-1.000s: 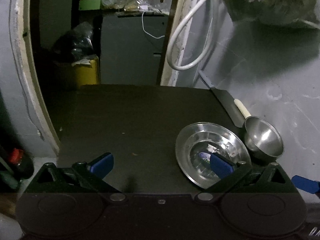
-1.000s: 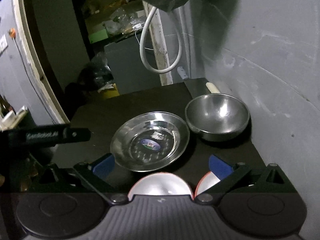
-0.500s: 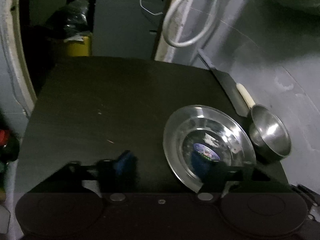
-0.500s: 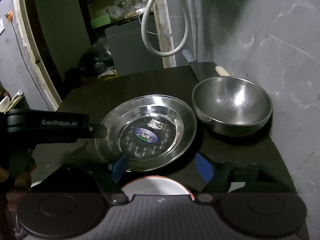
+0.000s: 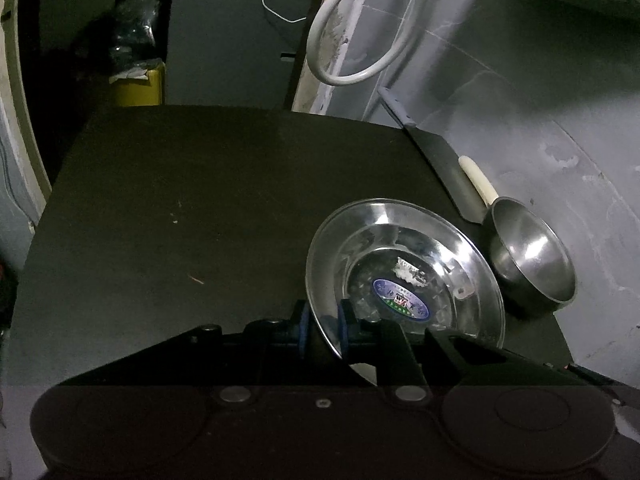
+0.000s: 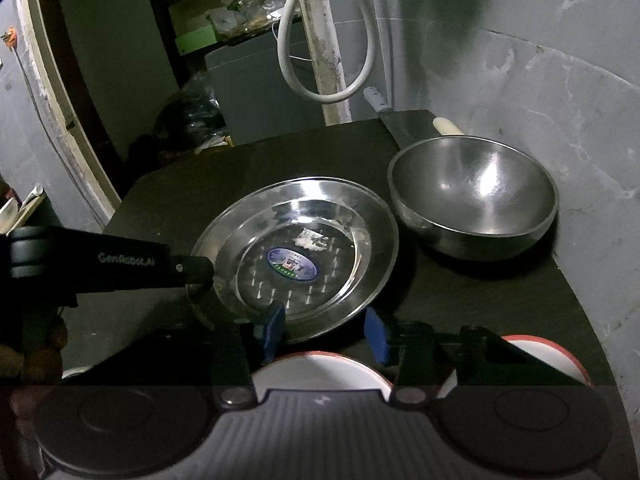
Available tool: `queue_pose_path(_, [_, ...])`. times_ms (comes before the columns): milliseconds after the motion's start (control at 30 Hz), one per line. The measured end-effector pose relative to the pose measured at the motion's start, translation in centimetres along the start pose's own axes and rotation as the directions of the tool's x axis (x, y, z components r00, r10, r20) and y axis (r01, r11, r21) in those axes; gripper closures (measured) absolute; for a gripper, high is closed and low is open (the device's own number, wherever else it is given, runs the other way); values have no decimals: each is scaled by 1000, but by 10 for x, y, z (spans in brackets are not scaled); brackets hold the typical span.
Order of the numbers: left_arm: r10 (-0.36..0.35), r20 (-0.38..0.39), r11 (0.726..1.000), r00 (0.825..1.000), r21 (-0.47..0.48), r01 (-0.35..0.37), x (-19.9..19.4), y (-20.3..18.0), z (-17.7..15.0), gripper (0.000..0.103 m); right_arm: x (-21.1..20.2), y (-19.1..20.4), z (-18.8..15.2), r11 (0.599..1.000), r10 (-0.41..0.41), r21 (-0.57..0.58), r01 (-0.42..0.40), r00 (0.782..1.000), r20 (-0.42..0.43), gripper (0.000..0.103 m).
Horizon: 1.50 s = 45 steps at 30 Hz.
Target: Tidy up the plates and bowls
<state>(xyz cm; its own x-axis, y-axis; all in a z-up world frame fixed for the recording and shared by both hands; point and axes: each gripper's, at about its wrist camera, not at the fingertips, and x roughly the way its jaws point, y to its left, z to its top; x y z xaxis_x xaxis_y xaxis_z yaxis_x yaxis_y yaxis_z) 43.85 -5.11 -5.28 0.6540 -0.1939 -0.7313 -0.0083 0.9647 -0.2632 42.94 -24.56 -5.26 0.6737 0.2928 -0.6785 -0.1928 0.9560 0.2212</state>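
A dim room with grey plastered walls [image 6: 520,60] surrounds a dark table [image 5: 180,208] pushed into the corner. Beyond the far edge of the table stands a grey cabinet [image 5: 228,40], with a yellow bin [image 5: 138,88] and a dark plastic bag [image 5: 134,44] to its left. A white hose [image 5: 360,20] hangs in a loop against a worn door frame behind the table.

On the right part of the table lies a shiny steel plate [image 6: 304,256] with a blue oval sticker [image 6: 292,263] in its middle. Just beside it, nearer the wall, sits a steel bowl [image 6: 474,196]. Behind the bowl a knife [image 5: 432,152] rests along the wall, and a pale handle [image 5: 478,178] shows beside it. At the near edge, under the right tool, are white dishes with red rims [image 6: 536,350].

The left gripper [image 5: 322,330] points down at a slant toward the plate's near-left edge. Its blue fingers [image 5: 303,330] have just been closing and now pinch the plate's rim, one pad outside and one inside. From the right wrist view the same tool reaches in from the left, its black tip on that rim.

The right gripper [image 6: 326,330] also slants down, at the plate's near edge. Its fingers [image 6: 274,328] have just been closing; the left pad sits at the plate's rim, the right pad stands clear beside it, so nothing is squeezed.
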Motion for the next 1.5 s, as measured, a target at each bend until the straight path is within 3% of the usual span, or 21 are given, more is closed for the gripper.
queue_pose_path(333, [8,54,1000,998,28,-10,-26,6,-5,87,-14,6,5,999,33,-23,-32,999,40,64])
queue_pose_path(900, [26,128,995,991,91,-38,-118,26,-42,88,-82,50,-16,991,112,-82,-103,987,115,73])
queue_pose_path(933, [22,123,995,992,91,-33,-123,29,-46,94,-86,54,-19,990,120,-84,-110,986,115,77])
queue_pose_path(967, [-18,125,995,992,98,6,-130,31,-50,103,-90,57,-23,988,138,-90,-129,984,111,86])
queue_pose_path(1033, [-62,131,992,989,121,47,-144,28,-58,103,-98,70,-31,978,183,-119,-171,978,102,84])
queue_pose_path(1133, [-32,126,977,992,215,4,-153,16,-75,103,-109,92,-46,967,208,-170,-190,974,94,84])
queue_pose_path(1300, [-24,74,991,997,132,14,-146,36,-86,103,-112,94,-69,977,183,-120,-178,983,25,85])
queue_pose_path(1433, [0,65,996,998,84,-5,-150,52,-88,91,-119,90,-82,976,183,-117,-183,983,-11,87])
queue_pose_path(1500, [9,55,997,998,78,-13,-153,57,-92,90,-122,89,-92,976,188,-102,-192,981,-45,87])
